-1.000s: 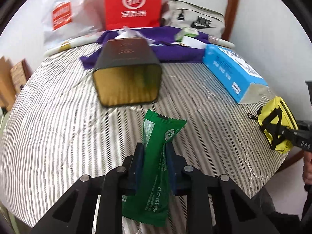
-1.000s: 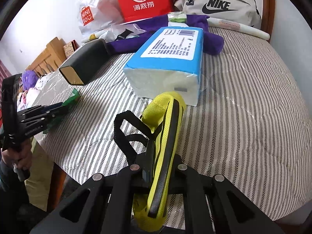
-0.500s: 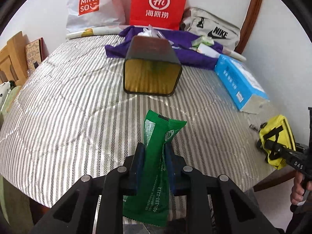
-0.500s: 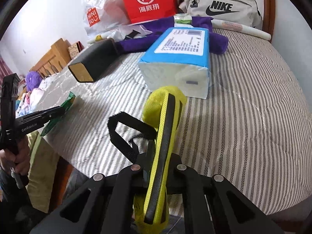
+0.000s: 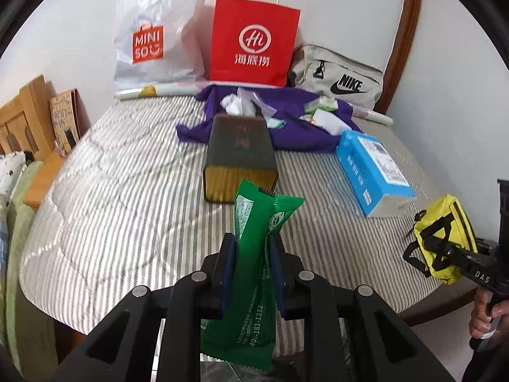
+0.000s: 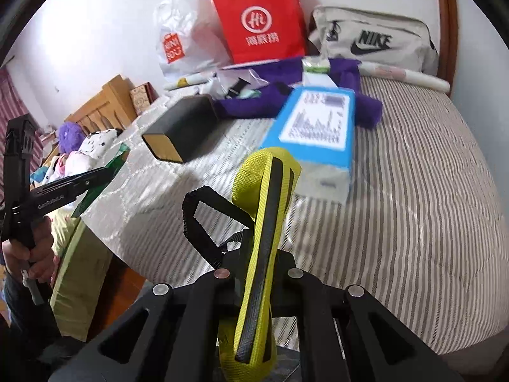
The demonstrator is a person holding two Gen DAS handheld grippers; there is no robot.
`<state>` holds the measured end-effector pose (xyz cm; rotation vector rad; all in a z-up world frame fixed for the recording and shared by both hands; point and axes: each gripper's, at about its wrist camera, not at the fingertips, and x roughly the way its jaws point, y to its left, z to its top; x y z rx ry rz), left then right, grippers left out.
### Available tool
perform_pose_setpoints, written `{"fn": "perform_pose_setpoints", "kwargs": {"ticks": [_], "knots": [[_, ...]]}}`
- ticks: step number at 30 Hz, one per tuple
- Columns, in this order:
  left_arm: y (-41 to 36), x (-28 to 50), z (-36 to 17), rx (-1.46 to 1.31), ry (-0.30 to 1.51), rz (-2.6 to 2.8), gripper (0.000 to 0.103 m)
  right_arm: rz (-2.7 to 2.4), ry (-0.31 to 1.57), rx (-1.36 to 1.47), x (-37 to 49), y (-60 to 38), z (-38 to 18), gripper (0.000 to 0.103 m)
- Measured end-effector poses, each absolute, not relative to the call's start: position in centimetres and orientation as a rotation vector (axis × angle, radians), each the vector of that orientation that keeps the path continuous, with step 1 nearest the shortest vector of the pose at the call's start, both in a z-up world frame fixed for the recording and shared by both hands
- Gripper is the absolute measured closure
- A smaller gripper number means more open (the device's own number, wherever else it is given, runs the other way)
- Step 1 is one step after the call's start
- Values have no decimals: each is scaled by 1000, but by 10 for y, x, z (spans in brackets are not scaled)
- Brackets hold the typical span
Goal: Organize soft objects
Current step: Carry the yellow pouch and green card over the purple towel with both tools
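Left wrist view: the left gripper (image 5: 251, 256) is clamped on one green packet (image 5: 254, 273), held upright with its long axis running along the fingers and its top edge leaning slightly right. Straight ahead, past the packet's tip, lies one dark box (image 5: 239, 156) on its side, its gold end facing the gripper and its long axis pointing away toward the wall. The left gripper is the nearer of the two to this box.

Right wrist view: the right gripper (image 6: 259, 264) is clenched on one yellow pouch (image 6: 264, 229), held edge-on with its long axis along the fingers and a black strap looping out to the left. One blue tissue pack (image 6: 318, 127) lies directly ahead on the striped bed cover (image 6: 413, 207), long axis pointing away; the right gripper is the nearer to it.

Count of other items at the far edge:
- one purple cloth (image 5: 296, 127)
- one red paper bag (image 5: 254, 44)
- one white plastic bag (image 5: 152, 38)
- one grey Nike bag (image 5: 340, 79)

Both held items hang above the near edge of the bed, touching nothing else. The placement target is not evident; whether the box end is open cannot be told.
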<state>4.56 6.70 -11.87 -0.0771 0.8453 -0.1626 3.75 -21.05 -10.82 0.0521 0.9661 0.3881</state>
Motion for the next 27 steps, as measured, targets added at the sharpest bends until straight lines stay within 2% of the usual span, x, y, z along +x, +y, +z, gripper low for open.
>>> {"fn": "perform_pose_setpoints", "kwargs": {"ticks": [12,27], "knots": [[68,74,-84,-97,815,-164,82,433,896,10,79,-196,-67,97],[68,133,-69,-78,822,-164,82,427,897,-20,155,-196,-61,98]]}}
